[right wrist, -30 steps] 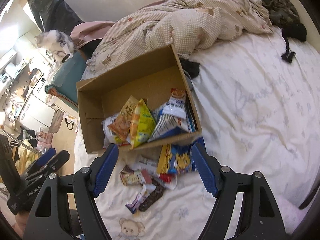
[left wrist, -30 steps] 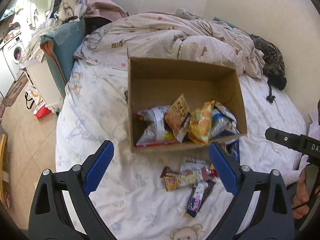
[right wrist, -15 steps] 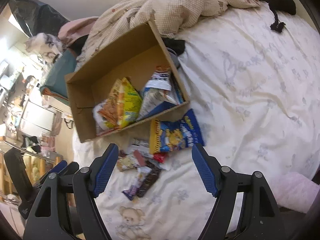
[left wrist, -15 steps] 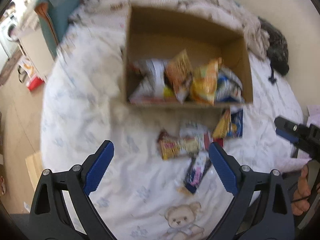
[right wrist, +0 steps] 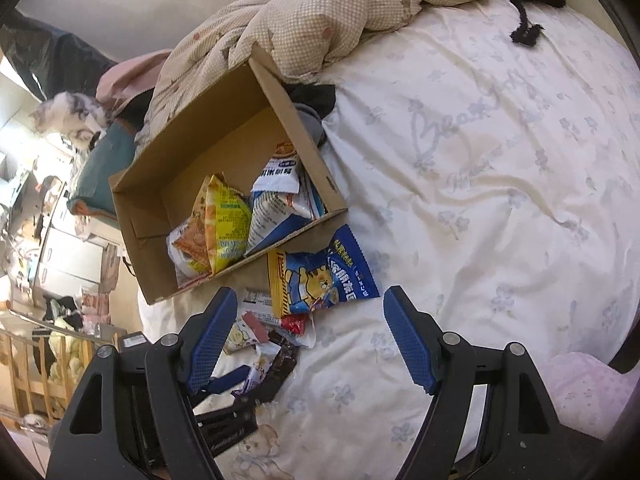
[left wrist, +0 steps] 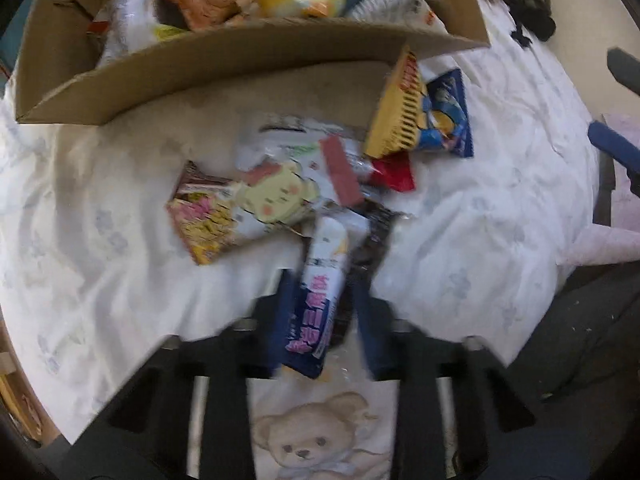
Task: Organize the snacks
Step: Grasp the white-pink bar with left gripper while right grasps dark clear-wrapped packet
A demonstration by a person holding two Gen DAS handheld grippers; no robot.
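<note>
Holding snack bags (right wrist: 224, 224), cardboard box (right wrist: 296, 128)

Cardboard box (right wrist: 296, 128), open top, on the bed sheet; 4 or so snack bags stand packed against its near wall: orange bag (right wrist: 188, 240), yellow-green bag (right wrist: 226, 216), white-and-blue bags (right wrist: 276, 200). Outside, touching the box's near wall at 5 o'clock from it: blue-and-yellow tiger packet (right wrist: 316, 280), flat, face up. Loose pile at 6 o'clock from the box: pale yellow bear packet (left wrist: 276, 196), pink-and-yellow packet (left wrist: 200, 224), red wrapper (left wrist: 394, 174). White-and-purple bar (left wrist: 320, 292) lies lengthwise, dark wrapper (left wrist: 370, 244) beside it.
</note>
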